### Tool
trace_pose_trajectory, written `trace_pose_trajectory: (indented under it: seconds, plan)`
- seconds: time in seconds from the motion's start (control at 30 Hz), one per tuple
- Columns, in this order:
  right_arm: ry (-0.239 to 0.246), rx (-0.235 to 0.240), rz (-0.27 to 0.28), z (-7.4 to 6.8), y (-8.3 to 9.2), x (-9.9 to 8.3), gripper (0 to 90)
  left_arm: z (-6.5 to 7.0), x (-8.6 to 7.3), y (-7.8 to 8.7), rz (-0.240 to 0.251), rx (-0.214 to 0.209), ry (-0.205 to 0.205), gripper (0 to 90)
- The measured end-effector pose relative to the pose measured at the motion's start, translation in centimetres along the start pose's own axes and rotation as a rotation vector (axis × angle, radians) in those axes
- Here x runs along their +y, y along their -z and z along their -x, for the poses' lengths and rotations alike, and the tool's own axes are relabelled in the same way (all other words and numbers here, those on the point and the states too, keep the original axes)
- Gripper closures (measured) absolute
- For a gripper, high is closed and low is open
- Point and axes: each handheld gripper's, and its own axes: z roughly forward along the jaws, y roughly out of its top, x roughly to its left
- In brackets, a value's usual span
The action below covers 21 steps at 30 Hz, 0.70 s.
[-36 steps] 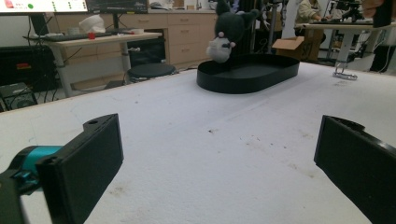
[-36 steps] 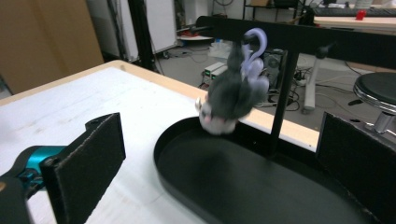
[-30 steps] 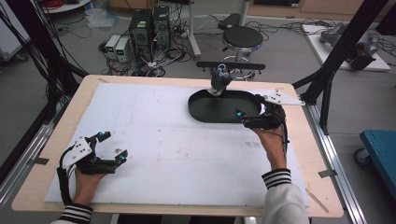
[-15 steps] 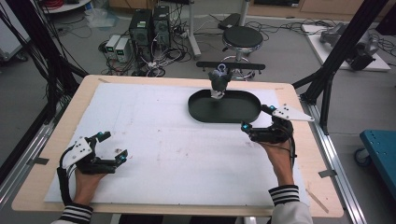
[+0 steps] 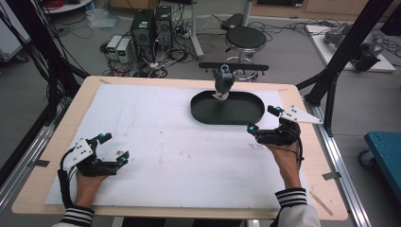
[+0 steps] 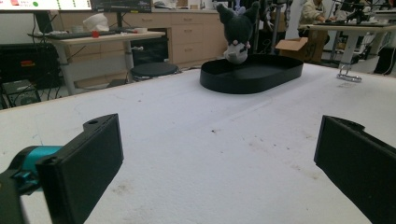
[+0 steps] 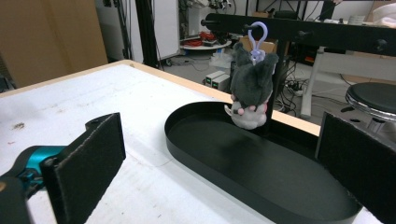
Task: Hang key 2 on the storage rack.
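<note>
The plush toy is hanging by its clip from the rack at twelve o'clock above the tray, while the right gripper at three and the left gripper at eight are idling open-jawed on the counter.

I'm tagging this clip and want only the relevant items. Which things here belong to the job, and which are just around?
Job:
plush toy, hanging by its purple clip from the black rack
black oval tray
right gripper, open
left gripper, open

Just around:
stool
computer towers
</note>
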Motion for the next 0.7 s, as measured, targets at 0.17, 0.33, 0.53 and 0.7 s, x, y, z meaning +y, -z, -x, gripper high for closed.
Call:
trace_pose_trajectory:
  seconds: [0.17, 0.33, 0.53, 0.7]
  plan:
    - [-0.007, -0.007, -0.004, 0.06, 0.31, -0.01, 0.7, 0.00, 0.00, 0.01, 0.000, -0.002, -0.001, 1.7]
    - [0.006, -0.016, -0.015, 0.21, 0.44, 0.03, 0.7, -0.03, 0.00, 0.01, 0.000, -0.004, 0.002, 1.7]
    - [0.019, -0.020, -0.042, 0.60, 0.63, 0.12, 0.7, -0.02, 0.00, 0.00, 0.001, 0.000, 0.002, 1.7]
    - [0.032, -0.030, -0.070, 0.90, 0.94, 0.28, 0.7, -0.03, 0.00, 0.01, 0.000, -0.002, 0.001, 1.8]
